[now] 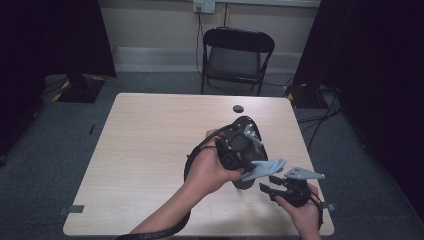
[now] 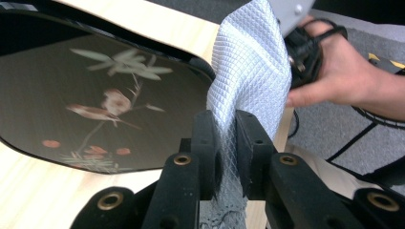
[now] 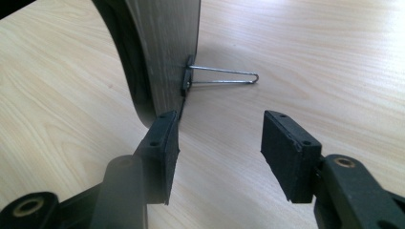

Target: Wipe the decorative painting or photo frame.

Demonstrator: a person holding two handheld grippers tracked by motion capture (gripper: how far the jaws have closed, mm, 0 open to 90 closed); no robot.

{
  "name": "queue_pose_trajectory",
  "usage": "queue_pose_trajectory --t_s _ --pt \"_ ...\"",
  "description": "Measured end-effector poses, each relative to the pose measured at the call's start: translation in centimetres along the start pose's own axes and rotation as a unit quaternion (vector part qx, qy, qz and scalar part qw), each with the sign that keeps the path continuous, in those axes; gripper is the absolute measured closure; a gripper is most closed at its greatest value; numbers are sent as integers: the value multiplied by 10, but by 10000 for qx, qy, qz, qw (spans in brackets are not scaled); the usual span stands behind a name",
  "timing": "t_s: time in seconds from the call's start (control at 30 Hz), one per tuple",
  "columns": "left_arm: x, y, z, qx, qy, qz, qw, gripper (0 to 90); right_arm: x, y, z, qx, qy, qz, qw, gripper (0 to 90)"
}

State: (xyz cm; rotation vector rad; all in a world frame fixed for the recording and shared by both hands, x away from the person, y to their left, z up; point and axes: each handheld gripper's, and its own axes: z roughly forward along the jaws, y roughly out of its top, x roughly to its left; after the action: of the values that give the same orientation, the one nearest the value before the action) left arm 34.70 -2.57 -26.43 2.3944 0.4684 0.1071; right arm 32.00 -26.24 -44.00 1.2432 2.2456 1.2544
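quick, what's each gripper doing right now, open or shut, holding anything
Left gripper: shut on the grey waffle-weave cloth, beside the dark painted board.
Right gripper: open, holding nothing; one jaw is close against the board's back edge.

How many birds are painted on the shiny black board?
1. A small brownish bird sits on a twig near the middle of the glossy black painted board, among pale leaves and red blossoms. The grey waffle-weave cloth covers one edge, so more could be hidden.

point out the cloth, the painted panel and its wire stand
cloth (image 2: 253,71), left gripper view, on the waffle weave above the claw
painted panel (image 2: 102,102), left gripper view, on the bird
wire stand (image 3: 224,76), right gripper view, on the loop
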Motion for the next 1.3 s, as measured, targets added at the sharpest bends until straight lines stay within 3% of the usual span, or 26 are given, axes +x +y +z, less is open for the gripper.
queue_pose_trajectory --t_s 0.2,0.53,0.77,1.1,1.3 --pt "1 8 -9 -105 105 46 9999 793 4 1 1 -1 38 -46 10000 480" --pt "21 15 -20 -275 448 -189 9984 793 10 3 6 11 107 -133 9999 479" --pt "32 13 -23 -248 623 -249 9974 793 13 5 9 26 121 -173 9998 478" --pt "31 13 -19 -260 592 -252 9976 794 23 9 8 -52 271 -343 9990 479" --pt "31 13 -16 -235 657 -260 9972 794 30 12 16 -52 244 -309 9992 522"
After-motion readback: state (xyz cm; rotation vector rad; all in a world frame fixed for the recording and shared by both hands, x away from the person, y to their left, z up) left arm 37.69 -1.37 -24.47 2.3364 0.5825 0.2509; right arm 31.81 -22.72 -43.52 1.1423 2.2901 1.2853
